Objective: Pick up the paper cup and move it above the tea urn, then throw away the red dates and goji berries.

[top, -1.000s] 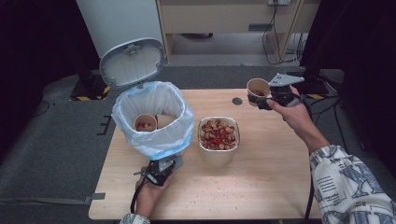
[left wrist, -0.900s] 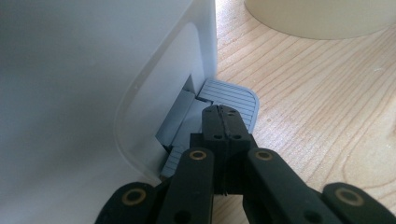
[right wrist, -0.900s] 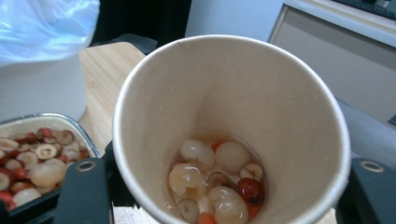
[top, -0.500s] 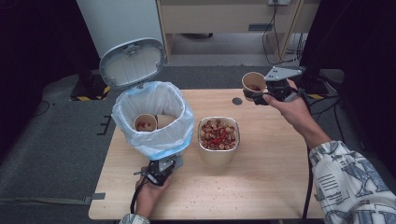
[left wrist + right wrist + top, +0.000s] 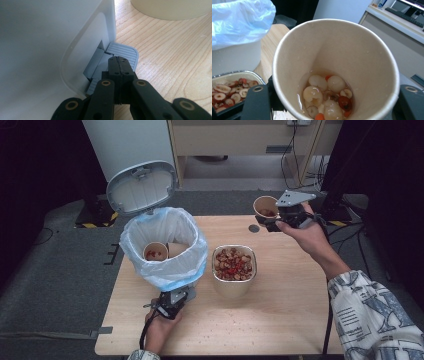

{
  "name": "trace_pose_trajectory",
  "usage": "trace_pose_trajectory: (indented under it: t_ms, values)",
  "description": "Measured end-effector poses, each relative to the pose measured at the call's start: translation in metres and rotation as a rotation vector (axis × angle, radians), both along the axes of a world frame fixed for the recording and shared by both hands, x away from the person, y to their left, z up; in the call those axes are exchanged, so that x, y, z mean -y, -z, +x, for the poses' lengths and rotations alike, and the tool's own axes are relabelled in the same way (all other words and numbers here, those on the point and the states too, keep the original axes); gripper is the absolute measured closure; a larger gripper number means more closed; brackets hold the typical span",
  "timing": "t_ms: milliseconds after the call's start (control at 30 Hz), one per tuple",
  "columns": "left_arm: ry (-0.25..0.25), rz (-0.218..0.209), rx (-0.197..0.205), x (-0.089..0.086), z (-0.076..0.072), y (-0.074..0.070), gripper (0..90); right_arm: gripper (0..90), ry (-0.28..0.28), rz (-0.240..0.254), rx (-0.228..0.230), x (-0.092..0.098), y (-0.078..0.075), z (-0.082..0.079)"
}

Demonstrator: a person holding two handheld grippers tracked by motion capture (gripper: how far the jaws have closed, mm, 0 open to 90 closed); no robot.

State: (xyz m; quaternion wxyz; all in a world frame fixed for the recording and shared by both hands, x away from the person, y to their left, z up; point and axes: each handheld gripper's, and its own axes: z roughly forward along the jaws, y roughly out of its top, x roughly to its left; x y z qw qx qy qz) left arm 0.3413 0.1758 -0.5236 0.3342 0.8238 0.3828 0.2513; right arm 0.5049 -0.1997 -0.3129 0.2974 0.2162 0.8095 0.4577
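Right gripper (image 5: pixel 272 221) clamps a paper cup (image 5: pixel 265 206) of fruit and liquid above the counter's (image 5: pixel 280 320) far edge. Left gripper (image 5: pixel 119 65), jaws closed, presses the bin's pedal (image 5: pixel 125 51). Risk: tilting the cup early spills liquid short of the bin (image 5: pixel 165 245).

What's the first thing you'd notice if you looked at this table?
The white bin with its blue bag and flipped-up lid at the table's left, two paper cups already inside. The left gripper, jaws shut, presses its grey pedal. At the far right edge, the right gripper holds up a paper cup of leftover fruit, and a full bowl sits mid-table.
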Motion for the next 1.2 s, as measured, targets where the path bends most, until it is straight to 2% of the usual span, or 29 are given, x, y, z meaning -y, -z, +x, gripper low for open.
trace_pose_trajectory:
  t_ms: [100, 367, 633, 1200]
  values:
    - [-0.003, -0.003, -0.002, 0.0, 0.0, 0.0, 90.0, 31.9, -0.004, 0.005, 0.008, -0.002, -0.003, -0.002]
    - [0.0, 0.003, -0.003, -0.001, 0.0, 0.0, 90.0, 31.9, -0.003, -0.025, 0.029, -0.002, -0.011, -0.004]
    - [-0.002, -0.005, -0.001, 0.0, 0.0, 0.0, 90.0, 31.9, -0.001, -0.044, 0.034, -0.001, -0.011, -0.001]
    - [-0.001, 0.001, -0.003, -0.001, 0.0, 0.0, 90.0, 31.5, -0.051, -0.163, 0.163, -0.023, -0.009, -0.014]
